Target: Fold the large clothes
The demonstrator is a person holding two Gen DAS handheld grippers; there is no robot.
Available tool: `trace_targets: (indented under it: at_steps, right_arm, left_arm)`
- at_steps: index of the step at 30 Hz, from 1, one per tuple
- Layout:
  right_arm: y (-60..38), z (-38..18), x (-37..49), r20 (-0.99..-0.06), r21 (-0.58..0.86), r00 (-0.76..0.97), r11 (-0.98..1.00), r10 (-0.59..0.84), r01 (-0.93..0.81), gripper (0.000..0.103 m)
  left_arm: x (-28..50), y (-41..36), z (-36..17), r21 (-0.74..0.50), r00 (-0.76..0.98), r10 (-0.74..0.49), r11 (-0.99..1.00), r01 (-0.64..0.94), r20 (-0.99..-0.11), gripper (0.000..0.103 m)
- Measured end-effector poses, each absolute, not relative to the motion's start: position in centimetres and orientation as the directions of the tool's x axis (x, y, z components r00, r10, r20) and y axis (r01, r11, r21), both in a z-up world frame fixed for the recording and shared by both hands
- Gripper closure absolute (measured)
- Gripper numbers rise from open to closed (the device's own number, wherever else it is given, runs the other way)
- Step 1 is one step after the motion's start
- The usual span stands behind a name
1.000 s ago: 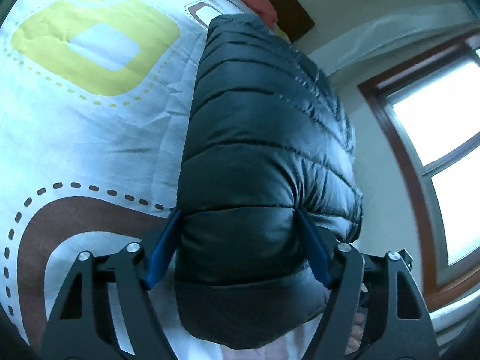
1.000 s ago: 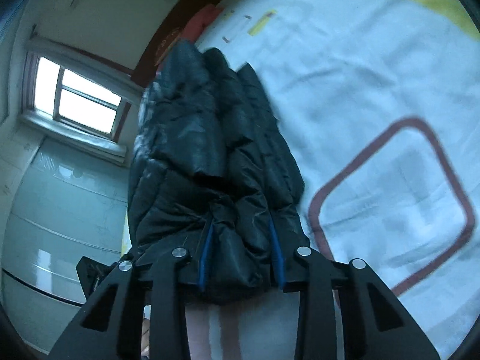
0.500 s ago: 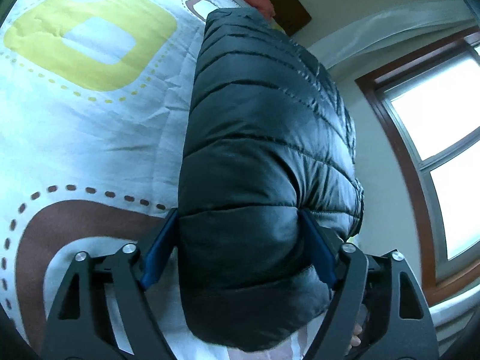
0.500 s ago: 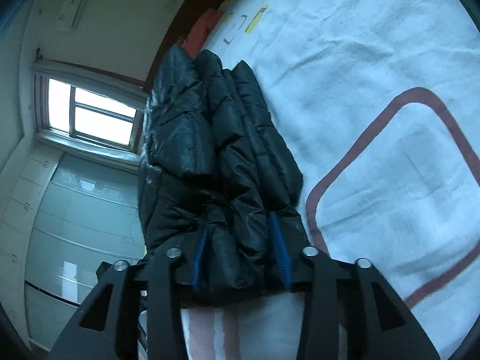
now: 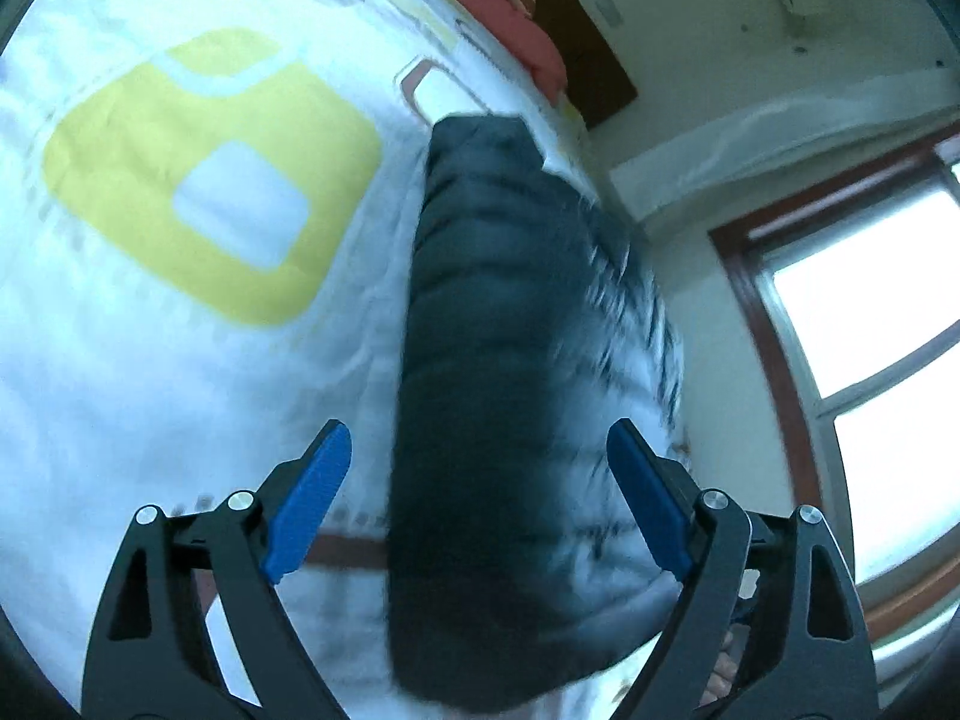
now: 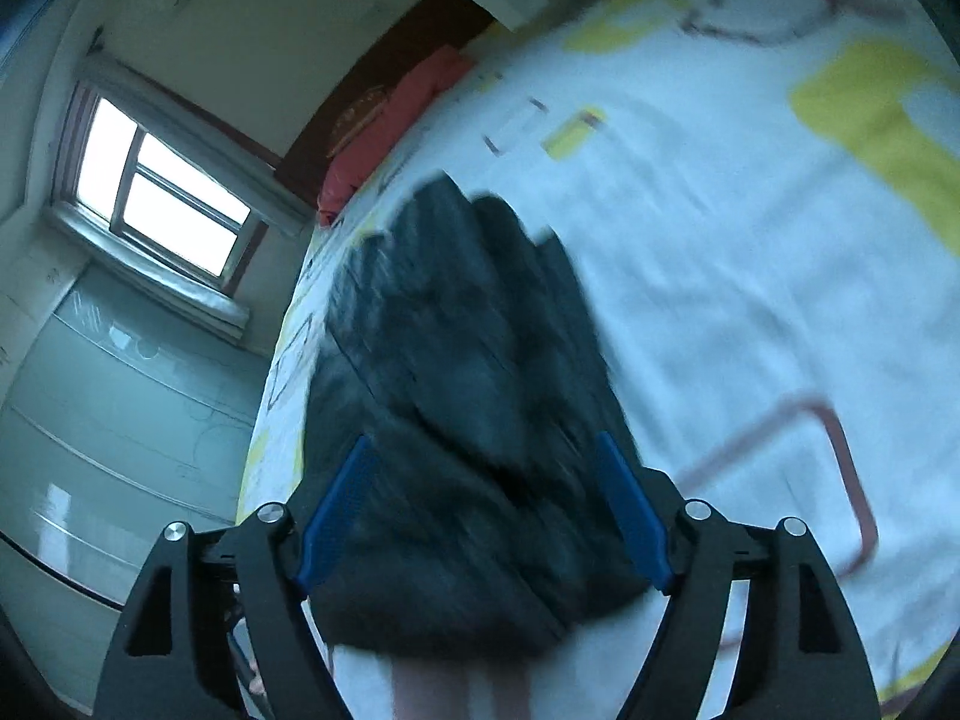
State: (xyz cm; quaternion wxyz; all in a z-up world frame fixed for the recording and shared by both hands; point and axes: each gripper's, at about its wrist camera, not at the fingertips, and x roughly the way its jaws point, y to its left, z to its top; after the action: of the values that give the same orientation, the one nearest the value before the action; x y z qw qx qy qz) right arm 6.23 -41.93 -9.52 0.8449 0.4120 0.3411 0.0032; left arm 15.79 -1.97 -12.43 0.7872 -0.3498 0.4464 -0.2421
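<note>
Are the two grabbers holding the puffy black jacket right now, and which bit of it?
Nothing is held. The left gripper and right gripper are both open, with the folded end of the jacket lying loose between their fingers on the bed sheet.

Jacket [image 5: 516, 396] lying on bed [image 5: 180, 360], stretching away toward pillow [image 5: 510, 24] and headboard [image 5: 576, 54] at far end. Left claw [image 5: 480, 498] and right claw [image 6: 480, 510] at near end, fingers apart either side. Window [image 5: 870, 360] beyond bed edge.
</note>
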Motion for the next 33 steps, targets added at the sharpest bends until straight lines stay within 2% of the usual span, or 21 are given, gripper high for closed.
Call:
trace_targets:
  at_steps: [6, 13, 19, 22, 23, 25, 29, 33]
  right_arm:
    - [-42.0, -9.1, 14.1, -0.61, 0.674, 0.753, 0.662, 0.246, 0.33, 0.025]
    - [-43.0, -12.3, 17.7, -0.681, 0.614, 0.701, 0.687, 0.212, 0.389, 0.025]
    - [-44.5, -15.2, 18.3, -0.649, 0.645, 0.716, 0.685, 0.258, 0.339, 0.025]
    - [-45.2, -16.8, 18.5, -0.63, 0.671, 0.721, 0.67, 0.288, 0.319, 0.021]
    - [-45.6, -17.8, 18.7, -0.647, 0.668, 0.704, 0.662, 0.293, 0.34, 0.014]
    - [-46.5, -19.8, 18.8, -0.606, 0.745, 0.701, 0.577, 0.375, 0.335, 0.012]
    - [-45.8, -19.5, 19.1, -0.636, 0.705, 0.684, 0.629, 0.357, 0.327, 0.013]
    - [-45.7, -19.6, 18.8, -0.621, 0.716, 0.691, 0.627, 0.37, 0.308, 0.017]
  left_arm:
    - [19.7, -3.9, -11.0, -0.758, 0.504, -0.68, 0.648, 0.072, -0.533, 0.012]
    - [23.5, -7.1, -13.4, -0.729, 0.459, -0.644, 0.685, -0.011, -0.612, 0.012]
    - [25.2, -8.3, -15.1, -0.733, 0.442, -0.648, 0.679, -0.035, -0.62, 0.007]
    - [25.7, -9.0, -16.0, -0.738, 0.422, -0.661, 0.674, -0.029, -0.62, 0.002]
    - [25.8, -9.1, -16.5, -0.748, 0.408, -0.674, 0.663, -0.035, -0.616, 0.002]
    - [26.3, -9.3, -17.4, -0.758, 0.38, -0.688, 0.65, -0.057, -0.618, 0.002]
    - [26.6, -10.0, -17.7, -0.728, 0.368, -0.666, 0.684, -0.043, -0.648, 0.002]
    - [26.4, -10.3, -17.8, -0.717, 0.37, -0.658, 0.696, -0.032, -0.655, 0.002]
